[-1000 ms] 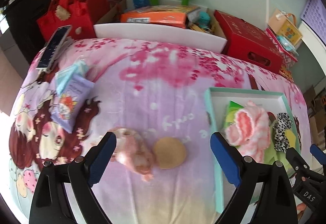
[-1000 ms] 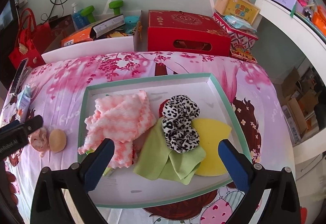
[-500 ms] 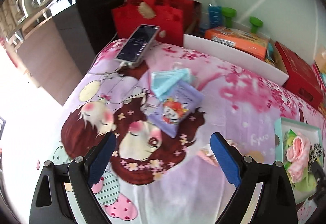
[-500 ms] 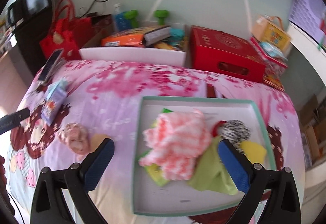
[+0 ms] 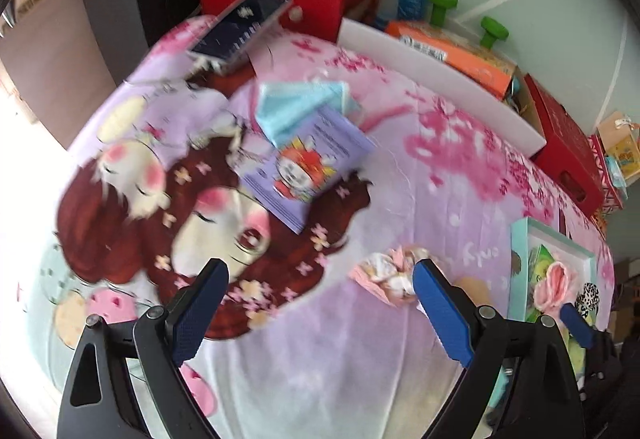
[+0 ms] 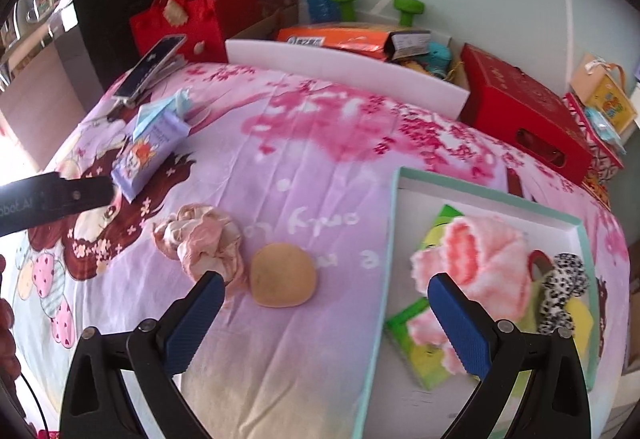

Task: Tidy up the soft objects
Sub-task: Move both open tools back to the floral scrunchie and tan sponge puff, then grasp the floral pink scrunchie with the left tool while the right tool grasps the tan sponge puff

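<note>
A crumpled pink cloth (image 6: 204,241) and a round tan sponge (image 6: 283,275) lie side by side on the cartoon bedsheet, left of a teal-rimmed white tray (image 6: 390,239). In the tray are a pink fluffy cloth (image 6: 476,259), green cloths (image 6: 416,355), a leopard scrunchie (image 6: 560,295) and a yellow sponge (image 6: 582,323). My right gripper (image 6: 326,291) hangs open just in front of the tan sponge. My left gripper (image 5: 320,279) is open over the sheet, with the pink cloth (image 5: 386,275) beside its right finger. A tissue pack (image 5: 308,163) with a blue mask (image 5: 298,107) lies further back.
A phone (image 6: 150,67) rests at the sheet's far left corner. Behind the bed stand a red bag (image 6: 180,23), a white foam board (image 6: 344,67), an orange package (image 6: 340,39), green dumbbells (image 6: 408,9) and a red box (image 6: 520,111). The left gripper's arm (image 6: 52,197) crosses the right view's left edge.
The left gripper swung left away from the pink cloth and tan sponge, then came partly back. The right gripper moved left from over the tray to in front of the tan sponge.
</note>
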`<state>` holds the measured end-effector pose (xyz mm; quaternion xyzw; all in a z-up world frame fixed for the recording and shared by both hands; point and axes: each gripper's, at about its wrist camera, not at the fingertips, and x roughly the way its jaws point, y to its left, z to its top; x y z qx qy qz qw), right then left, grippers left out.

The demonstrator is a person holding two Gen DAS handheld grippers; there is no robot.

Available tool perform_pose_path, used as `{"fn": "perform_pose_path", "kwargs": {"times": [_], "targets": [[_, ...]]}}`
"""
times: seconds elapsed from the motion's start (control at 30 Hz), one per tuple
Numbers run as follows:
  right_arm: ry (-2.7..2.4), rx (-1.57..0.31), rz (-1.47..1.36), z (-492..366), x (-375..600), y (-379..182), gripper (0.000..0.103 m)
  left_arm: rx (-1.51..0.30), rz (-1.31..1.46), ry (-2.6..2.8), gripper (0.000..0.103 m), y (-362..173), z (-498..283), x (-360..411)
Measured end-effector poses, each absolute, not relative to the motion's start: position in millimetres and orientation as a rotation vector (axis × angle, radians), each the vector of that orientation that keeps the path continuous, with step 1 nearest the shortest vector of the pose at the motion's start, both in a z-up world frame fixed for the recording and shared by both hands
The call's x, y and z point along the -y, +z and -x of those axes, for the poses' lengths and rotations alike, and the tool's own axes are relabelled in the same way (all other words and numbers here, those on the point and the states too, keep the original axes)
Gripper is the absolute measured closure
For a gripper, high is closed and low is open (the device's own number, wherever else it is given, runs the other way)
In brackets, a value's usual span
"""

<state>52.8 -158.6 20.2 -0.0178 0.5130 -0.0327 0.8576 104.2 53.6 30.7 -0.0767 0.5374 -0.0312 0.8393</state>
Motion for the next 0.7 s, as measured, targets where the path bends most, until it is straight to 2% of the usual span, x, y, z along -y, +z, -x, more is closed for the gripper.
{"fn": "perform_pose_path", "kwargs": {"times": [0.1, 0.17, 0.37, 0.7], "targets": [[-0.052, -1.110, 0.033, -55.7, 155.1, 8.3, 0.002, -1.177, 0.168, -0.082, 0.009, 19.6, -107.2, -43.9], [-0.051, -1.126, 0.038, -56.8, 153.6, 2.0, 0.009, -1.202, 0.164, -0.094, 0.009, 12.9, -108.7, -37.7], [-0.047, -1.156, 0.018, -59.4, 155.9, -10.4, 0.018, -1.250, 0.192, -0.136, 0.009, -0.9, -112.3, -25.4], [-0.030, -1.169, 0.012, -64.8, 151.7, -19.8, 0.022, -1.315, 0.230, -0.203, 0.009, -20.1, -117.4, -3.9]]}}
